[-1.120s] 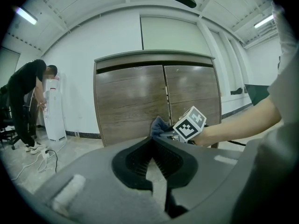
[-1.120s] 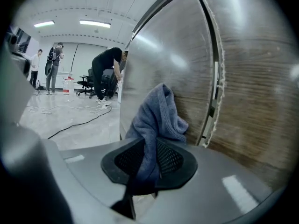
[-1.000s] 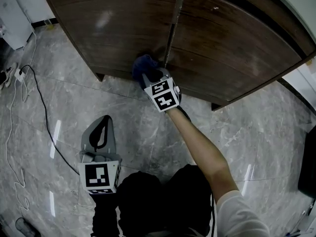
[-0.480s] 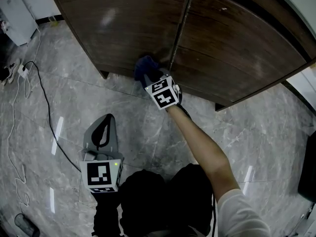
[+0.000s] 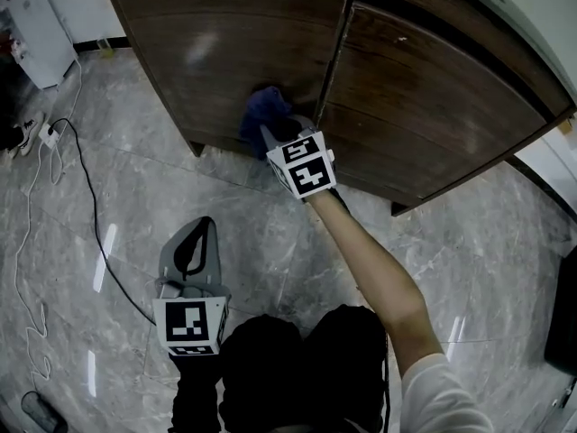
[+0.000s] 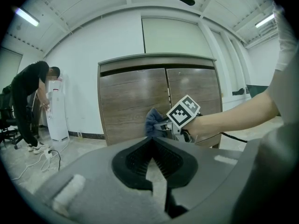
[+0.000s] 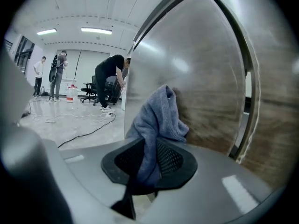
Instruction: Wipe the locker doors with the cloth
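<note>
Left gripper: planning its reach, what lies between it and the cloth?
Only bare floor, in the head view; the right gripper presses the cloth on the locker door.

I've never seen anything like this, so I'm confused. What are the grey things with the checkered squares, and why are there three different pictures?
Those are hand-held grippers. A person holds one in each hand, like big tongs with two jaws, and the checkered cubes are part of them.

The head view comes from a camera on the person's head, looking down at the grey stone floor and the brown locker doors. The other two pictures come from small cameras riding on each gripper.

The right gripper pinches a blue cloth and holds it against the left door, near the gap between the two doors. The left gripper hangs low over the floor with its jaws together, holding nothing. A black cable lies on the floor.
</note>
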